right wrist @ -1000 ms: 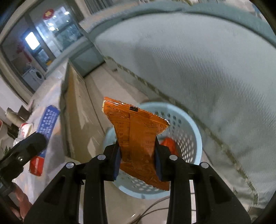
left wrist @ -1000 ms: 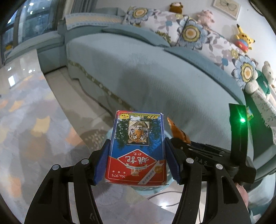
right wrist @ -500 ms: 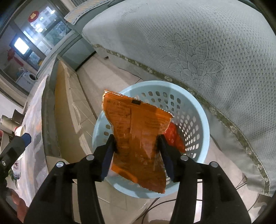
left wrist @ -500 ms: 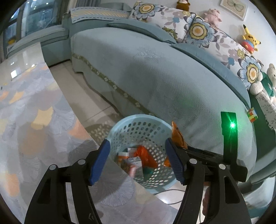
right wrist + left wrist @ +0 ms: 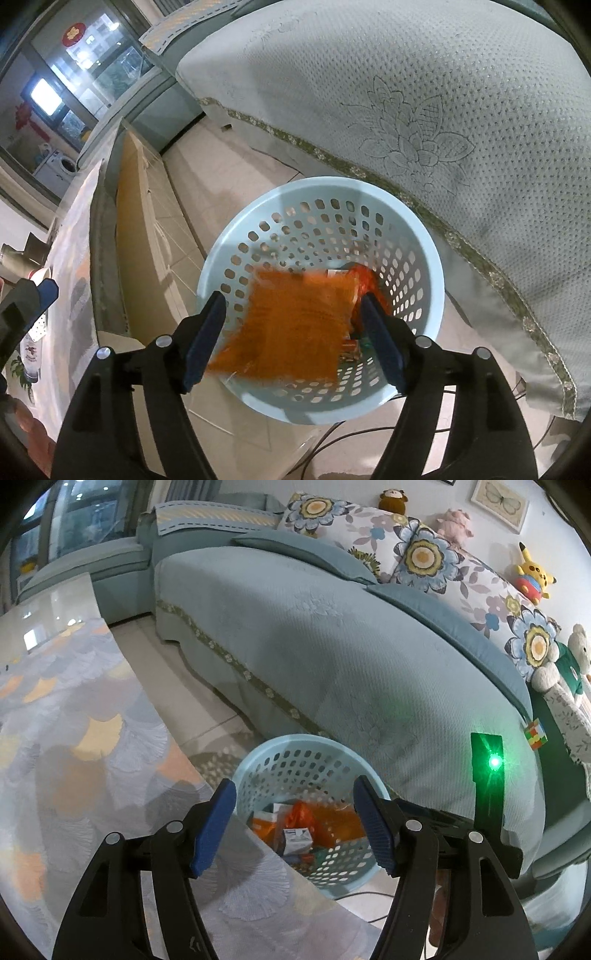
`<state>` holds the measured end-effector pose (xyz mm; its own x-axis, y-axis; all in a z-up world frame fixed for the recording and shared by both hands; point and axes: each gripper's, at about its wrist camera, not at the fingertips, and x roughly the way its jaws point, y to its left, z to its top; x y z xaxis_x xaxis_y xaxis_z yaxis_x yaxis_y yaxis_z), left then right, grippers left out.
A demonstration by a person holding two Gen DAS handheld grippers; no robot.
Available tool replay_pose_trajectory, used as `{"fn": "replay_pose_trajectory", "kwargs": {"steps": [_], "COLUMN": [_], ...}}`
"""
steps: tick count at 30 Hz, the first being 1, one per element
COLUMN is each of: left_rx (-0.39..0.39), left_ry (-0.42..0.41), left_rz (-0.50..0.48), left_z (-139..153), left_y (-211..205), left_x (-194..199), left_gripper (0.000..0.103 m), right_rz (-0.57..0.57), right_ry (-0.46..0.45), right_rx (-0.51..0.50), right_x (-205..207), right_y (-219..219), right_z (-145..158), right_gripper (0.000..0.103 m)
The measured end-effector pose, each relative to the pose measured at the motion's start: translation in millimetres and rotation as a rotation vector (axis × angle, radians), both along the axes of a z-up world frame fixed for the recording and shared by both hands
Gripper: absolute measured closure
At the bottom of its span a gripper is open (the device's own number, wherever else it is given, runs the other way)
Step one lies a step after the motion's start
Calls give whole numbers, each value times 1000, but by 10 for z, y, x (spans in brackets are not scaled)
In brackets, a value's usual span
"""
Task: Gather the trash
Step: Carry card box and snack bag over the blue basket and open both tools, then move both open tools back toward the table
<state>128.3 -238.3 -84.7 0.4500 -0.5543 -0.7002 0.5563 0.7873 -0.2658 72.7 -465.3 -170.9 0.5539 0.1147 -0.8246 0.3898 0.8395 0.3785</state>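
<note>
Right wrist view: flat orange plastic snack wrapper [image 5: 295,325], blurry, dropping into round pale blue holey plastic basket [image 5: 436,258].

Let go right above so trash lands inside; right gripper [image 5: 293,338] opening wide, left gripper [image 5: 295,827] open, empty, beside teal fabric sofa [image 5: 332,646].

My left gripper [image 5: 293,825], black angular arms, blue ribbed pads [image 5: 216,825], round silver screws, my right gripper [image 5: 291,338] matching it, green light glowing on its black upright
</note>
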Motion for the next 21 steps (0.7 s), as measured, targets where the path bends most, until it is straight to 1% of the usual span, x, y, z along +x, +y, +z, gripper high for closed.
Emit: {"fn": "replay_pose_trajectory", "kwargs": {"steps": [6, 11, 16, 17, 21], "left_rx": [-15, -13, -7, -8, -21], "left_ry": [-17, -55, -143, -163, -203], "left_rz": [13, 33, 80, 100, 174], "left_z": [73, 227, 555, 638, 857], "left_y": [75, 208, 590, 724, 1204], "left_x": [-23, -79, -244, -285, -387], "left_gripper": [39, 39, 39, 39, 39], "right_rz": [8, 43, 131, 151, 251], "right_ry": [-10, -63, -136, -152, -229], "right_rx": [-12, -10, -49, -60, -84], "right_x": [-21, -62, -48, -44, -4], "right_y": [39, 168, 523, 611, 1092], "right_z": [67, 261, 612, 683, 1035], "right_gripper": [29, 29, 29, 29, 29]}}
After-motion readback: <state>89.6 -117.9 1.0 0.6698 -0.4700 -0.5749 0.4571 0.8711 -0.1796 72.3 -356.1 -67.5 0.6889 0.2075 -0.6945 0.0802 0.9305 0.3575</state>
